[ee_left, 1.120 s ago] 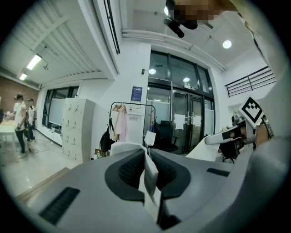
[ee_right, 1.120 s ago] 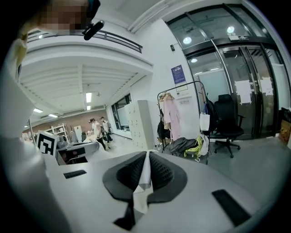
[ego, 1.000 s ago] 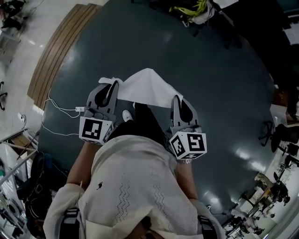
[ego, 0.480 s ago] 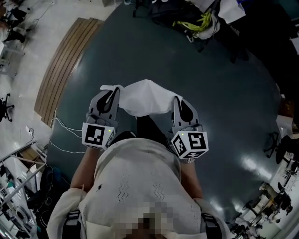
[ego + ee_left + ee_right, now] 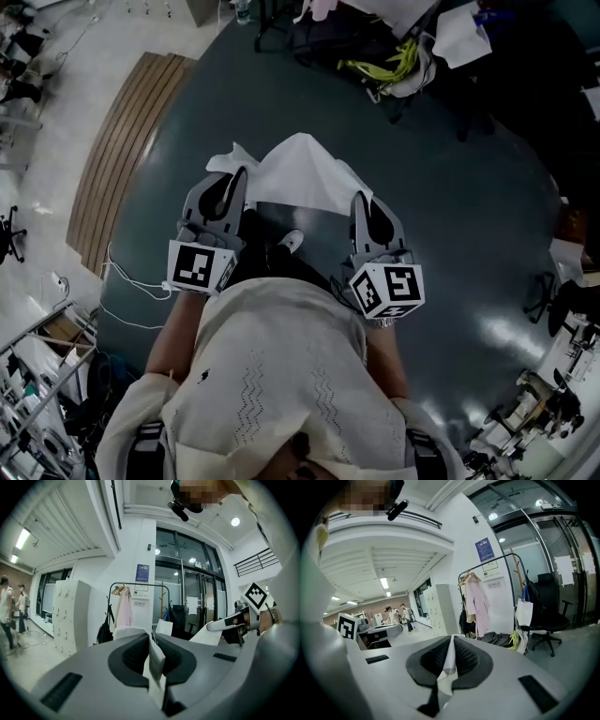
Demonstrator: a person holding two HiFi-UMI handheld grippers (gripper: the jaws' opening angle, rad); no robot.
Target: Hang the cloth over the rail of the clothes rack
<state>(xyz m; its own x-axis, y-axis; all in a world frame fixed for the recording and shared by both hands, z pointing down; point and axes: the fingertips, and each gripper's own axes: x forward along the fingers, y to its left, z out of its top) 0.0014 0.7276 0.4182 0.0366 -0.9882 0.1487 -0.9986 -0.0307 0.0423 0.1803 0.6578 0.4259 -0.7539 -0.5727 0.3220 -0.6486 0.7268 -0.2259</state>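
Note:
A white cloth (image 5: 298, 173) hangs stretched between my two grippers in the head view, above the dark floor. My left gripper (image 5: 240, 174) is shut on its left corner; the fabric shows pinched between the jaws (image 5: 154, 660). My right gripper (image 5: 356, 197) is shut on the right corner, and white cloth (image 5: 449, 660) is squeezed between its pads. The black clothes rack (image 5: 140, 606) stands ahead by the white wall, with a pink garment (image 5: 124, 611) hanging on its rail; the right gripper view also shows the rack (image 5: 492, 597) and pink garment (image 5: 478, 604).
A black office chair (image 5: 548, 620) and a white bag (image 5: 524, 612) stand right of the rack, with dark bags and a yellow-green item (image 5: 389, 66) on the floor below it. White lockers (image 5: 65, 616) line the left wall. People (image 5: 396, 616) stand far off. A wooden strip (image 5: 117, 159) borders the dark floor.
Both grippers have travelled forward together with the cloth still stretched between them; the pile by the rack and the wooden strip have slid lower in the head view.

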